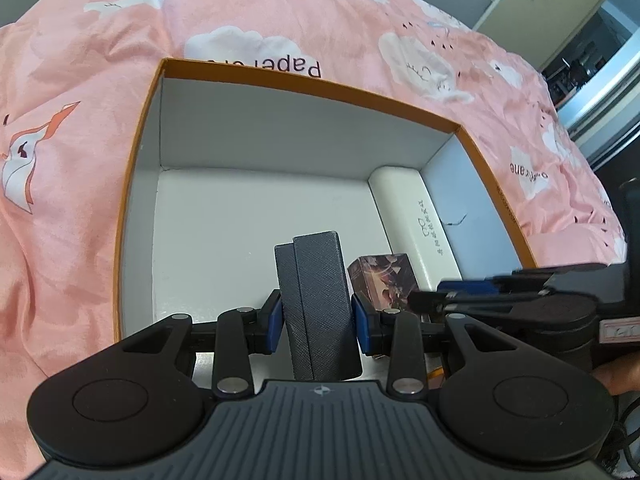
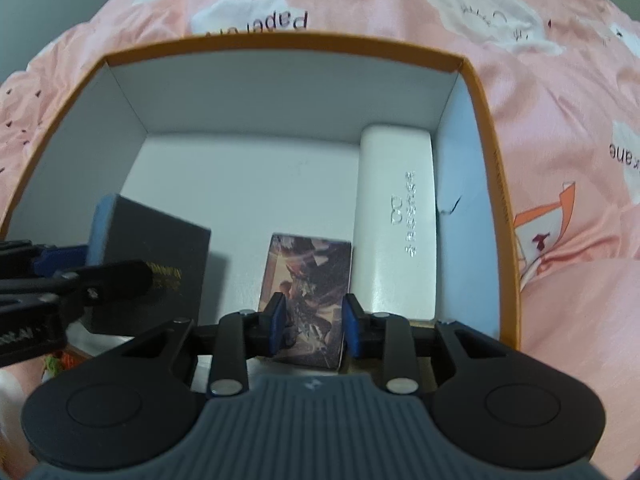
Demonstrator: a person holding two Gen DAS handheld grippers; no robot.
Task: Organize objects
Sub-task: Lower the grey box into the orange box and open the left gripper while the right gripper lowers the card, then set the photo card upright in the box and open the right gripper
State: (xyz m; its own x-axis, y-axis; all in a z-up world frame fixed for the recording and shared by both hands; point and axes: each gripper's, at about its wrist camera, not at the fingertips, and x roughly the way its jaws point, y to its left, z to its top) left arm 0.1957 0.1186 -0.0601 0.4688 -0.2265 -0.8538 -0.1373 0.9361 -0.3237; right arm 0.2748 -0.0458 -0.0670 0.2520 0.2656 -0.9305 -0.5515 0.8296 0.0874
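Orange-rimmed box (image 1: 140, 120) lies open on a pink bedspread (image 1: 60, 240), a white case (image 2: 396, 220) along its right wall. Left gripper (image 1: 316, 320) clamps a dark textured box (image 1: 316, 300) upright over the near floor. Right gripper (image 2: 314, 322) straddles a picture-printed card box (image 2: 308, 280) beside the case, its blue pads (image 2: 277, 324) just off the sides.

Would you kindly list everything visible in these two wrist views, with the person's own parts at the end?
storage box: one, orange rim, white inside, on the bedspread.
bedspread: one, pink with white clouds, under the box.
white case: one, lying along the box's right wall.
picture box: one, printed artwork, on the box floor beside the case.
dark grey box: one, textured, held upright over the box.
left gripper: black, blue pads, clamped on the dark grey box.
right gripper: black, blue pads, straddling the picture box.
fingertip: one, right edge.
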